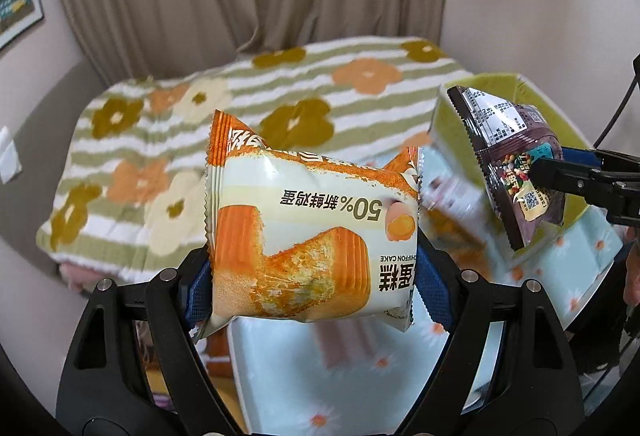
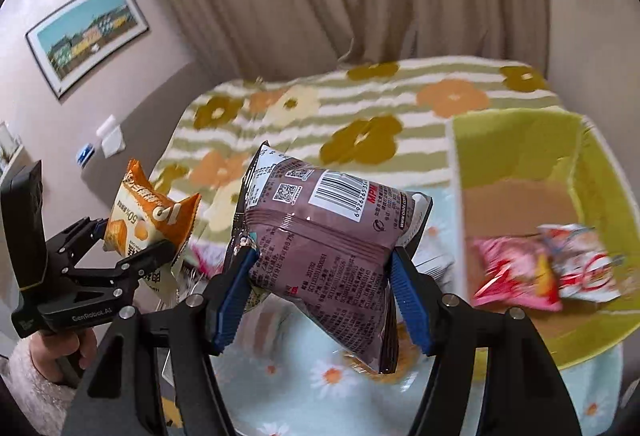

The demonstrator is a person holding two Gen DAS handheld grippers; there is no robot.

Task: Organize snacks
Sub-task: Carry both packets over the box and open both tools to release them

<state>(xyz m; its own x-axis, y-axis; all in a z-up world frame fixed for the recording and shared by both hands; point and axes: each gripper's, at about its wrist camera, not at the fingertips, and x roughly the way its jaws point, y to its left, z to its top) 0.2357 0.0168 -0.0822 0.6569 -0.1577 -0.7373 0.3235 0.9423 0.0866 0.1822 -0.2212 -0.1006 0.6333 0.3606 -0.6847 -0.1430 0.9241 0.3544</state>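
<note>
Altogether four snack packets [image 2: 328, 252], two aloft

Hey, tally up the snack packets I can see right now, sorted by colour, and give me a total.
Orange and white chiffon cake packet, in the left tool: 1
Brown packet, in the right tool: 1
Pink packet, in the green box: 1
White and red packet, in the box: 1
Total: 4
</note>
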